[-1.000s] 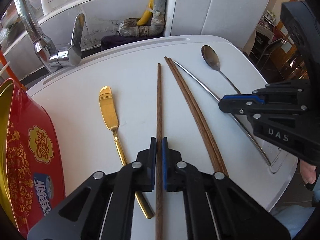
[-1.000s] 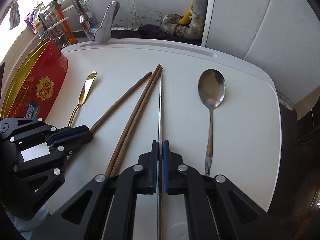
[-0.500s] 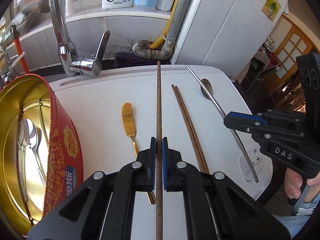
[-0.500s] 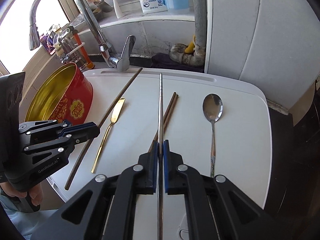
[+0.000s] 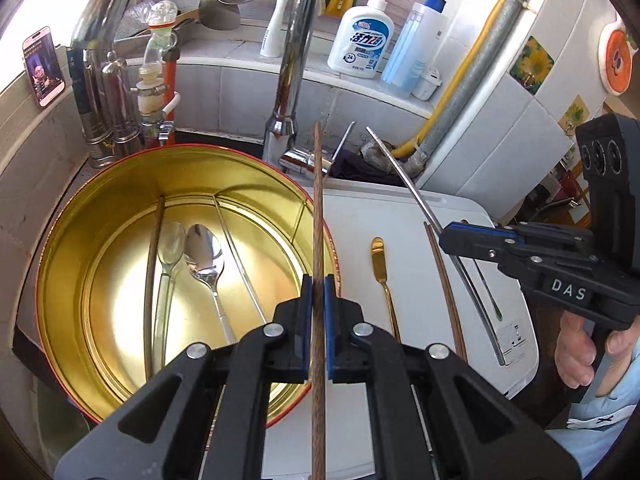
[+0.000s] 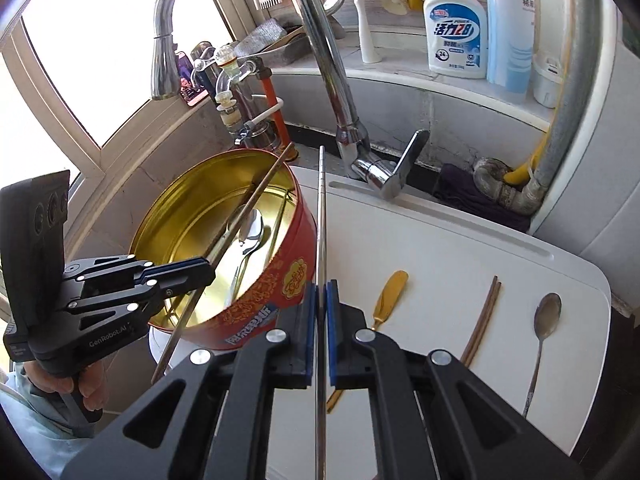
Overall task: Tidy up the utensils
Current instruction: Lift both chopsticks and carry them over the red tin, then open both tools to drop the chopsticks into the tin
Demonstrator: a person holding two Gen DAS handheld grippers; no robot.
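The left tongs (image 5: 316,304) pinch a wooden chopstick (image 5: 318,208) above the rim of the red tin (image 5: 60,264), which already holds spoons and chopsticks. The right tongs (image 6: 320,312) pinch a metal chopstick (image 6: 321,216) beside the tin. On the white bench (image 6: 440,248) lie a gold knife (image 6: 390,292), a pair of wooden chopsticks (image 6: 482,320) and a spoon (image 6: 546,320).
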